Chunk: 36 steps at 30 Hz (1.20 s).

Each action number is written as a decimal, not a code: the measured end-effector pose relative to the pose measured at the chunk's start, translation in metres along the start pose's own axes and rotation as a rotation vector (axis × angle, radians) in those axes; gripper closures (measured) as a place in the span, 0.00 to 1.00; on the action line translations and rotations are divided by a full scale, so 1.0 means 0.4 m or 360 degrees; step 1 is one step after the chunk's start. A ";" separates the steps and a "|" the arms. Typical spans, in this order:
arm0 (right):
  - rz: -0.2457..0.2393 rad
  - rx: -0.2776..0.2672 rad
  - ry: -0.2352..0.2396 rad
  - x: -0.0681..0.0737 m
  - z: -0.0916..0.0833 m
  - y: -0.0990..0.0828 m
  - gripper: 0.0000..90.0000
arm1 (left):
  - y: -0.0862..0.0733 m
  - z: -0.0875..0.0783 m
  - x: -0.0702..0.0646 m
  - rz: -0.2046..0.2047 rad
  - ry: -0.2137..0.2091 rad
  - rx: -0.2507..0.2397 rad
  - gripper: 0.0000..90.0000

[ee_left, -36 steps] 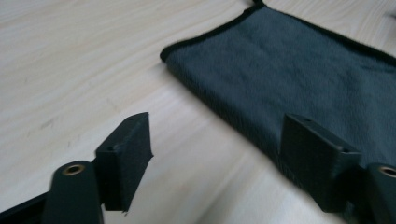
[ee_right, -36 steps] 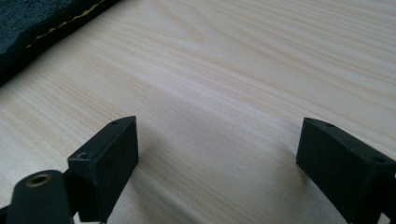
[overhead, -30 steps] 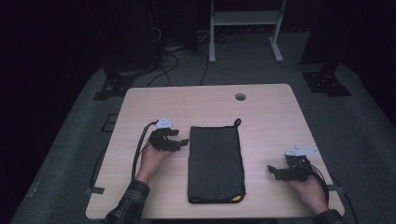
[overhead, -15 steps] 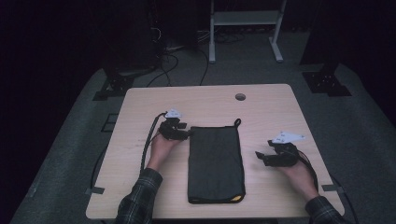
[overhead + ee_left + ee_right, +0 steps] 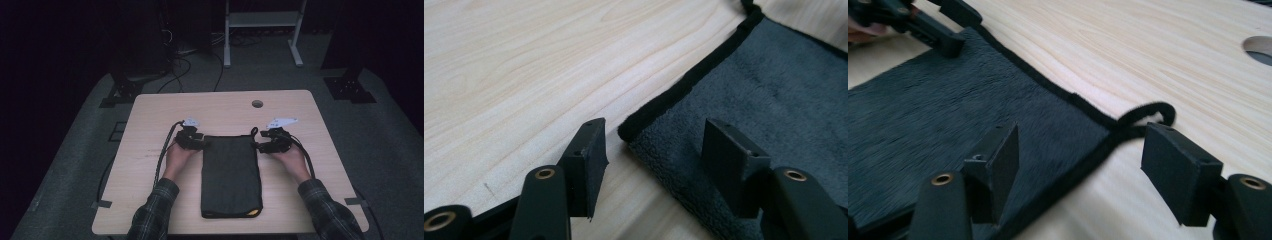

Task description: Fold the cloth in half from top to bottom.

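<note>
Dark grey and plush, the folded towel point(image 5: 231, 175) lies flat at the middle of the wooden table point(image 5: 150, 115), its long sides running from the near edge toward the far side. A black hem runs round it, with a small hanging loop point(image 5: 1148, 116) at its far right corner and a yellow tag at its near right corner. Bare wood lies open to the left, to the right and beyond the towel's far edge, as far as the round cable hole point(image 5: 257, 103) near the table's far edge.

At the far left corner sits the left gripper point(image 5: 197, 143), low over the wood. Its jaws stand apart and astride the corner, one over bare table, one over the pile, pressing on nothing; they have just been closing. The right gripper point(image 5: 262, 146) is at the far right corner, also low. Its jaws, just closing too, stand apart with the hem and loop between them, not pinched.

Both forearms, in plaid sleeves, come from the near edge and flank the towel's long sides.
</note>
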State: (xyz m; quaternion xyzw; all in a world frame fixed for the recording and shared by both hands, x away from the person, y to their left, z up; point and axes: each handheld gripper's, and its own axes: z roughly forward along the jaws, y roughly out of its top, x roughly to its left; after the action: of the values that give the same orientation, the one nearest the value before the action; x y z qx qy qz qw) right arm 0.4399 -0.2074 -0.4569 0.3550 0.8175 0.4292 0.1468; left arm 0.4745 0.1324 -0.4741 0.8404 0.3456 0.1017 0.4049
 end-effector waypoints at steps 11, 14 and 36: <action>0.0028 0.0099 -0.0001 -0.018 0.107 0.011 0.32 | 0.009 0.009 -0.001 0.0065 0.0047 0.0044 0.64; 0.0022 0.0113 -0.0016 -0.019 0.116 0.008 0.31 | 0.009 0.011 -0.003 0.0072 0.0036 0.0040 0.69; 0.0087 0.0140 0.0185 -0.010 0.118 0.012 0.88 | 0.008 0.008 -0.001 -0.0024 -0.0033 -0.0014 0.91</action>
State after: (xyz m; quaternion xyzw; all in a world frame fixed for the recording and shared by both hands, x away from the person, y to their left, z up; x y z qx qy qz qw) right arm 0.4706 -0.1802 -0.4810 0.3578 0.8327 0.4165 0.0715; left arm 0.4774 0.1289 -0.4738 0.8370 0.3473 0.0916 0.4129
